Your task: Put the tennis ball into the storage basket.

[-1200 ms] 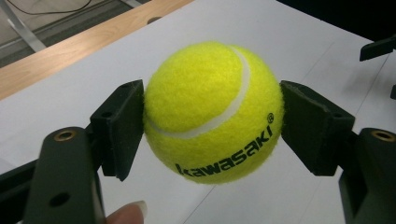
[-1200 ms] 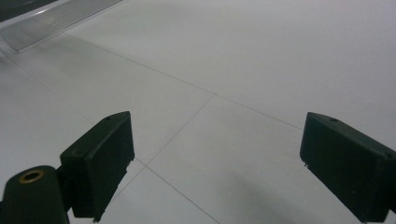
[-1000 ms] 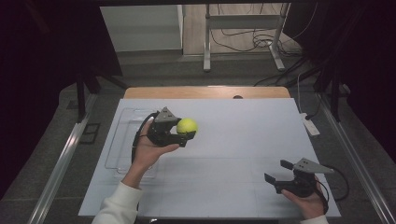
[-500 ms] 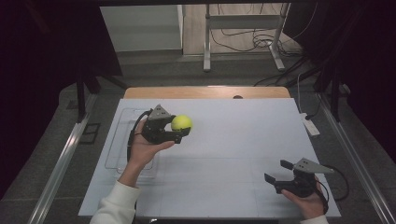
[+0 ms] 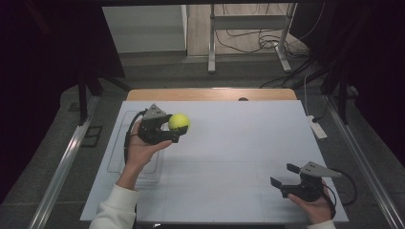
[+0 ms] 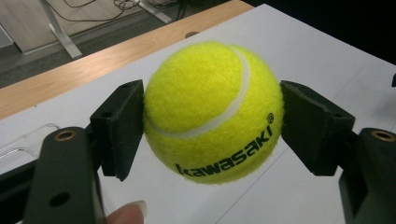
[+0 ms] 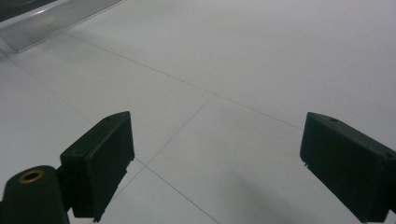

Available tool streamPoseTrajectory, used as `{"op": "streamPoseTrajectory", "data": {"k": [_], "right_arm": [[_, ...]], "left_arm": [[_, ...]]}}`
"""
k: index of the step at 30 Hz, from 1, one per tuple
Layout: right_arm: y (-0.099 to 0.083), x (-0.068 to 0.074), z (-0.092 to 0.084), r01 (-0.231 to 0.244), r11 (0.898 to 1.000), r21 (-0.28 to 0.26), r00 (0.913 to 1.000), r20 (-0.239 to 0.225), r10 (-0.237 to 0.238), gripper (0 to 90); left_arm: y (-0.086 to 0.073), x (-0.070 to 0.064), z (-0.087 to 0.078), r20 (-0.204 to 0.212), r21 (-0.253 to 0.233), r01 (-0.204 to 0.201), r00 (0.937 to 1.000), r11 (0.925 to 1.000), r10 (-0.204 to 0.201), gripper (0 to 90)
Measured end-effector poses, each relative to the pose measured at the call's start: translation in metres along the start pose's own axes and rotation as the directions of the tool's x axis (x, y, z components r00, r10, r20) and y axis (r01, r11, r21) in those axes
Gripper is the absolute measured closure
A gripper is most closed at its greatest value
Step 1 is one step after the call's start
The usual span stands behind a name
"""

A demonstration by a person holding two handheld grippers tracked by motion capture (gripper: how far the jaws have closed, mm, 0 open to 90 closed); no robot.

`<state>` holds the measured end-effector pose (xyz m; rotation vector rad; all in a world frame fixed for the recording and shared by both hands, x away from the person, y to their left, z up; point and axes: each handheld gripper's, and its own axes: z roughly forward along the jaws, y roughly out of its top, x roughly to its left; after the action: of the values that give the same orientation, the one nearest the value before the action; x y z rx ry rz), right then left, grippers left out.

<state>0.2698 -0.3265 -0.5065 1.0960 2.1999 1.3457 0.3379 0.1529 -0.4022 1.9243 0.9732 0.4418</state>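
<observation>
The left gripper (image 5: 173, 130) holds the fuzzy yellow felt tennis ball (image 6: 212, 112) firmly between its black pads. It has carried the ball left, toward the clear plastic tray (image 5: 117, 160), probably to place it there. The right gripper (image 5: 282, 175) rests open, empty, on the smooth white table (image 5: 239, 143).

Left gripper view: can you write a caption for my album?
Fuzzy yellow tennis ball clamped between the left gripper's black pads above the white table.

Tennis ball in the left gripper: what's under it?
The tennis ball is clamped in the left gripper, held above the white table. Under it lies bare white surface; the patch straight beneath is covered by the ball.
</observation>
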Motion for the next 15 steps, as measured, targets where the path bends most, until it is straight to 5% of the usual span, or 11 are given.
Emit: {"op": "streamPoseTrajectory", "data": {"k": [15], "right_arm": [[0.000, 0.000, 0.000, 0.001, 1.000, 0.001, 1.0000, 0.000, -0.001, 10.0]], "left_arm": [[-0.001, 0.015, -0.014, -0.035, -0.039, 0.044, 0.9984, 0.9983, -0.045, 26.5]]}}
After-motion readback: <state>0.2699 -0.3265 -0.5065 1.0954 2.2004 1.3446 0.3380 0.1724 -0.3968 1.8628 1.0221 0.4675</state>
